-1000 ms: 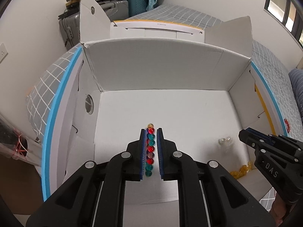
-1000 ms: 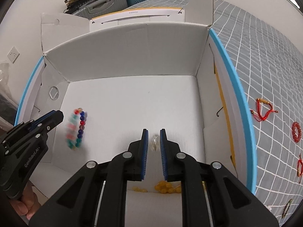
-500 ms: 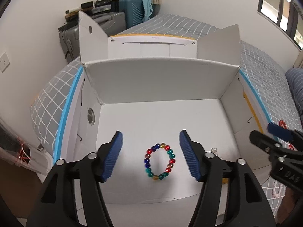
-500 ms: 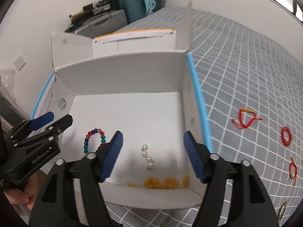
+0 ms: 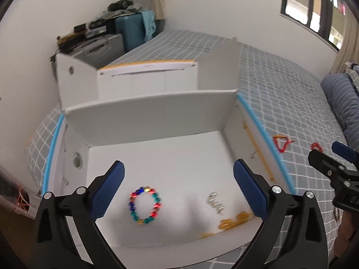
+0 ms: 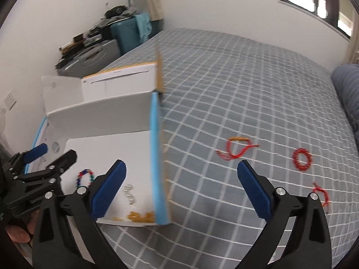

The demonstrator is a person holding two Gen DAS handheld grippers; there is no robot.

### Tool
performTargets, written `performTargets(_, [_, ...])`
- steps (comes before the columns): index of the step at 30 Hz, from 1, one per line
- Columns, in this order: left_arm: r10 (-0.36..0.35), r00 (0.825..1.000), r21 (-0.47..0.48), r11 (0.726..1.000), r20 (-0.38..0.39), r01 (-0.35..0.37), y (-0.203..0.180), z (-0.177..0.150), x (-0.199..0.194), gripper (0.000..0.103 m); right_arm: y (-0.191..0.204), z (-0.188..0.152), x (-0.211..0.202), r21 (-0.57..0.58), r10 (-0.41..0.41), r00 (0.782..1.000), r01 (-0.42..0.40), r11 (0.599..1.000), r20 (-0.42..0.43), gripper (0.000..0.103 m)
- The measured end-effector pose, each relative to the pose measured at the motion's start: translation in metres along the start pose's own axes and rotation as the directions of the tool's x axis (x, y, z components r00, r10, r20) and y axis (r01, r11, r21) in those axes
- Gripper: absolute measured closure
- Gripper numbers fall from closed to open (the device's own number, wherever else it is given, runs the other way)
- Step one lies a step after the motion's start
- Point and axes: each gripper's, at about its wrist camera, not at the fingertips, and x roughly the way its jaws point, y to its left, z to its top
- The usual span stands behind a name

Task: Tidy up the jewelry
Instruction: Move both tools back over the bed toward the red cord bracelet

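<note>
A multicolour bead bracelet (image 5: 145,205) lies on the floor of the open white cardboard box (image 5: 157,116), with a pearl piece (image 5: 215,202) and yellow beads (image 5: 233,220) to its right. My left gripper (image 5: 178,190) is open and empty above the box's front. My right gripper (image 6: 180,190) is open and empty over the box's right wall (image 6: 157,157) and the bed. On the bed lie a red cord bracelet (image 6: 235,149), a red bead ring (image 6: 302,159) and another red cord piece (image 6: 323,196).
The box sits on a grey checked bedspread (image 6: 246,89). Suitcases (image 5: 125,33) and clutter stand against the far wall. A pillow (image 5: 341,103) lies at the right. A window (image 5: 314,6) is at the top right.
Both grippers opened and let go of the bead bracelet and the pearl piece, which now lie in the box. Both then pulled back and up; the right one swung right over the bed.
</note>
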Motion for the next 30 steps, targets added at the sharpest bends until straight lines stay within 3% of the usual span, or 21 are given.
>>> performTargets(12, [-0.093, 0.996, 0.084, 0.992, 0.010, 0.092, -0.097, 0.026, 0.004, 0.006, -0.102, -0.009, -0.021, 0.111, -0.071, 0.997, 0.071, 0.991, -0.004, 0.008])
performTargets(21, [-0.155, 0.988, 0.189, 0.970, -0.005, 0.153, -0.185, 0.037, 0.020, 0.006, -0.179, -0.029, -0.024, 0.201, -0.158, 0.987, 0.160, 0.967, -0.027, 0.008])
performTargets(30, [-0.188, 0.980, 0.239, 0.950, -0.066, 0.198, -0.260, 0.026, 0.078, 0.006, -0.252, -0.075, -0.002, 0.248, -0.228, 0.969, 0.246, 0.937, -0.098, 0.008])
